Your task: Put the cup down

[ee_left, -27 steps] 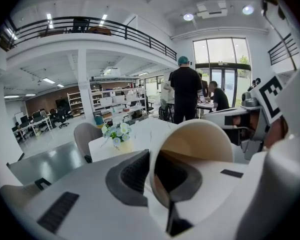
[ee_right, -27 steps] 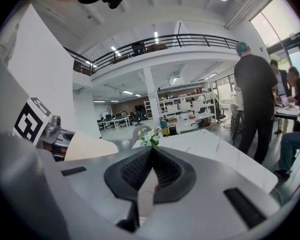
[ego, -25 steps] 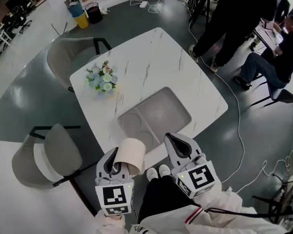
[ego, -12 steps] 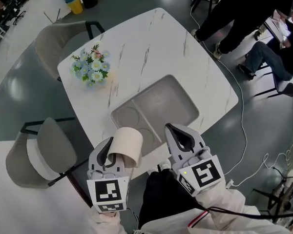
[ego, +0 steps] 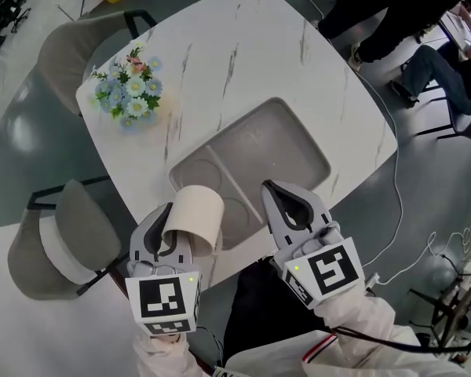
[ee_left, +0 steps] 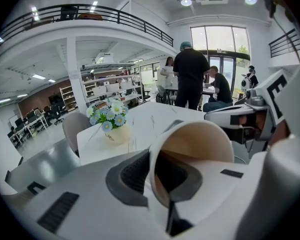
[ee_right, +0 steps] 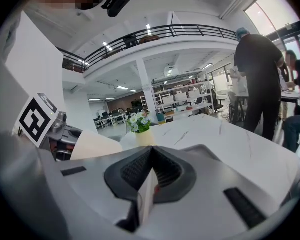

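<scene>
A white square worktop with grey marble veining [ego: 251, 61] stands on a glossy grey floor [ego: 23, 148]. Off the worktop's far-left corner sits a grey padded chair with black legs [ego: 67, 49], and a second grey chair [ego: 39, 250] sits off its near-left side. Beyond the worktop rise a white mezzanine with a black railing [ee_left: 90, 15], a white column [ee_left: 74, 79], tall bright windows [ee_left: 220, 41] and round ceiling lights [ee_left: 186, 2].

Head view steeply down; both gripper views low across shared table [ego: 243, 61]
</scene>
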